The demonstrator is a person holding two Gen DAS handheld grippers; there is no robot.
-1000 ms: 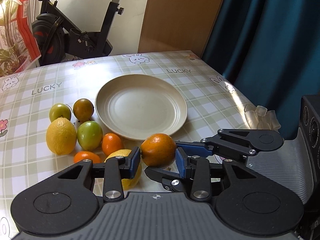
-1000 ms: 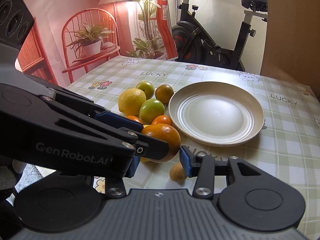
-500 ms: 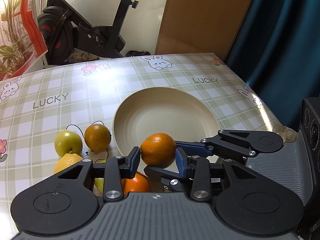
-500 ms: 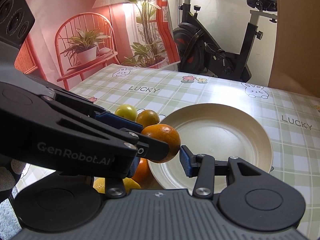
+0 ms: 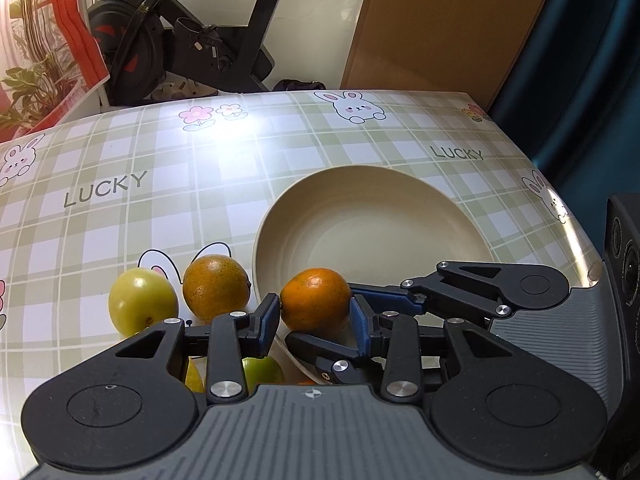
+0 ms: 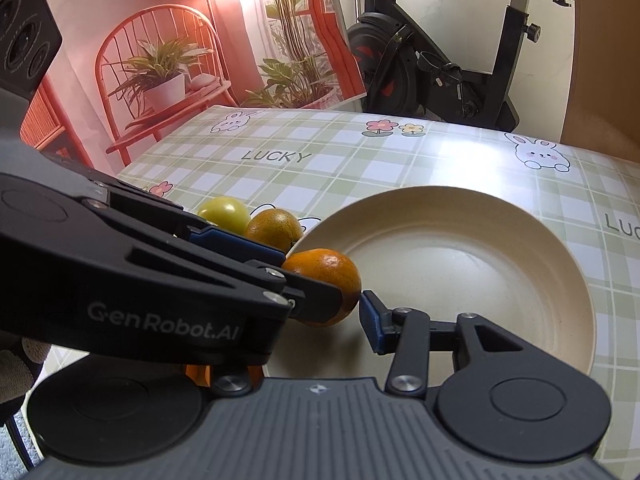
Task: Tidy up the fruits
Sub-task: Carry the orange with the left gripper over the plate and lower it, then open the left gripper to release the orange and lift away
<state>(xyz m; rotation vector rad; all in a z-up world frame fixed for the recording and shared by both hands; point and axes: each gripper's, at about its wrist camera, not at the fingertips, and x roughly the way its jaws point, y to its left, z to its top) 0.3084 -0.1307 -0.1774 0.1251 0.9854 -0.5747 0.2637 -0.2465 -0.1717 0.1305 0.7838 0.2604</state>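
Observation:
A small orange [image 5: 316, 300] [image 6: 328, 276] sits between the blue pads of my left gripper [image 5: 316, 318], which is shut on it. It hangs low over the near left rim of the cream plate [image 5: 380, 208] [image 6: 480, 260]. My right gripper [image 6: 320, 312] comes in from the right. Its right pad [image 6: 370, 320] stands at the orange's edge, and its other finger is hidden behind the left gripper. Whether it presses on the orange I cannot tell. A yellow-green fruit [image 5: 142, 306] [image 6: 224, 212] and a brownish orange [image 5: 216, 286] [image 6: 274, 228] lie left of the plate.
Another green fruit [image 5: 262, 370] shows under the left gripper. The checked tablecloth [image 5: 160, 200] ends at an edge just right of the plate. Beyond the table stand an exercise bike [image 5: 192, 40], a brown panel [image 5: 440, 28] and a blue curtain [image 5: 580, 60].
Both grippers have moved forward and slightly down together with the orange, from in front of the fruit pile to over the plate's near rim. The lemon and small oranges have slipped out of sight.

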